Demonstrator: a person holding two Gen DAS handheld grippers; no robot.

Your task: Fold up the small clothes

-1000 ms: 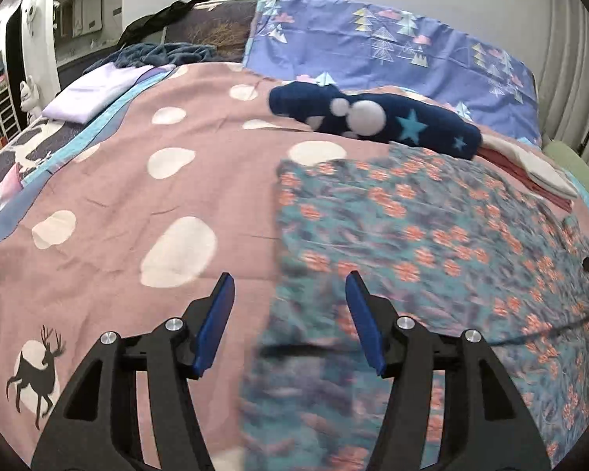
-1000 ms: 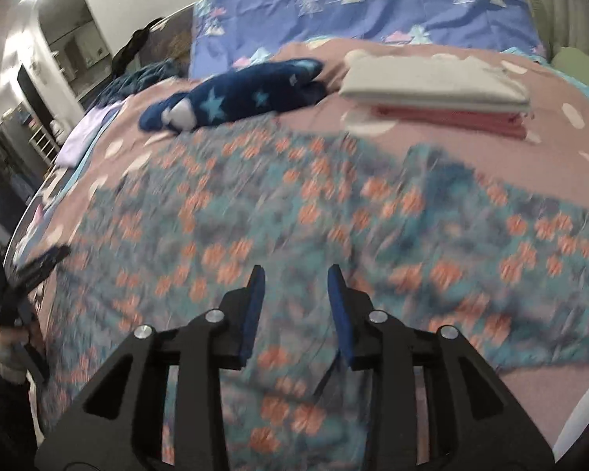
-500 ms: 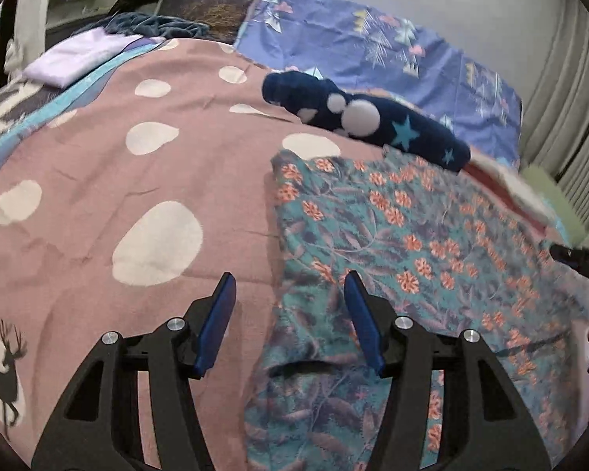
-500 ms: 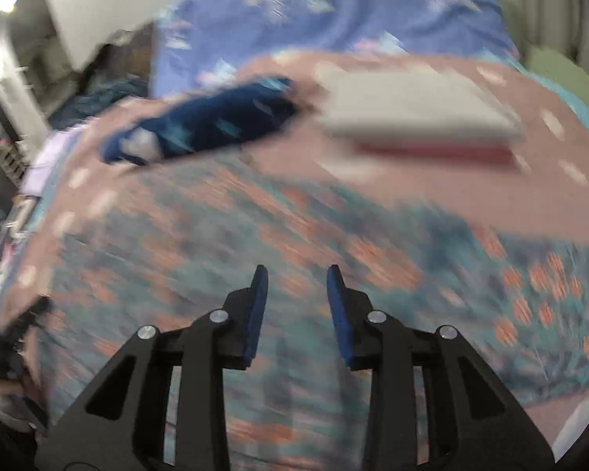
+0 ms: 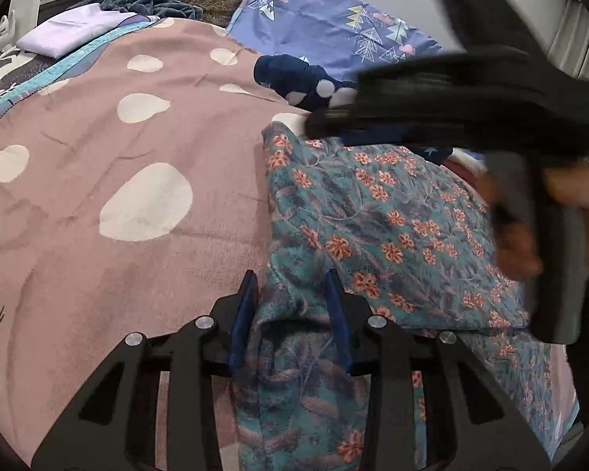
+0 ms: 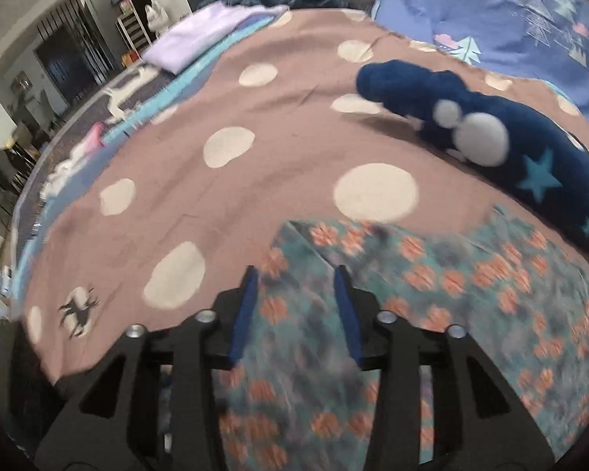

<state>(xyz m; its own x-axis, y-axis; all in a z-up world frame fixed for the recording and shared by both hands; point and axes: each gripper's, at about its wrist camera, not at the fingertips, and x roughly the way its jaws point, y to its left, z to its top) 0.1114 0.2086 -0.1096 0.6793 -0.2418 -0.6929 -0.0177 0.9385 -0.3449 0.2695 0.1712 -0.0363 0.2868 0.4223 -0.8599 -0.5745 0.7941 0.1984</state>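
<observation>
We hold the left gripper [image 5: 290, 294] low over the near left edge of the floral garment [image 5: 392, 227], its blue fingers [image 5: 242, 314] drawn in on a raised ridge of the cloth, so we read it as pinching that edge, though the fabric hides the actual contact. The right gripper [image 6: 294, 294] has its fingers [image 6: 343, 306] parted with floral cloth lying between and beneath them; motion blur prevents us from telling whether it grips or merely hovers. The floral garment lies flat on the pink spotted blanket [image 5: 117, 149], directly ahead of and under both tools, with its left edge running away from us toward the far corner [image 6: 290, 231]. That edge is the relation the next move depends on: we judge the fold will carry it rightward across the garment, and the left gripper is the nearer tool for it. The left wrist view shows the right gripper's body [image 5: 491, 98] and the hand [image 5: 518, 235] holding it reaching over the far right of the garment. The right wrist view alone shows the whole navy starred cloth [image 6: 491, 133] lying beyond the garment's far edge, and the lilac folded cloth [image 6: 204, 35] well apart at the back.
</observation>
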